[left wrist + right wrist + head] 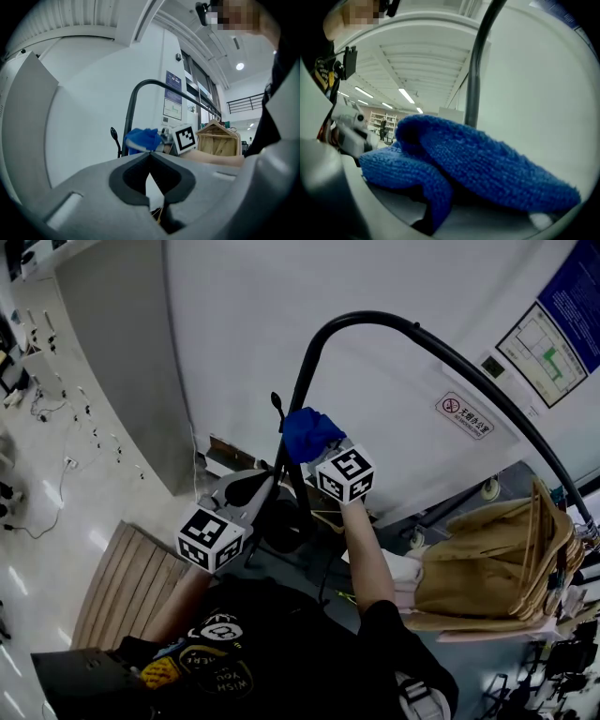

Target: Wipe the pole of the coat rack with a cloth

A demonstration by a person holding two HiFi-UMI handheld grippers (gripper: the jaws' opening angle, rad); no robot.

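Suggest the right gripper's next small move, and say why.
Probably slide the blue cloth up along the black pole: the right gripper is shut on the cloth, which looks pressed to the pole's upright part, with bare pole above.

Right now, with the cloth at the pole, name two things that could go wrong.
1. The blue cloth bulges loosely from the jaws of the right gripper; dragging it along the pole might pull it free.
2. The left gripper is shut on nothing, so nothing steadies the pole; it may rock.
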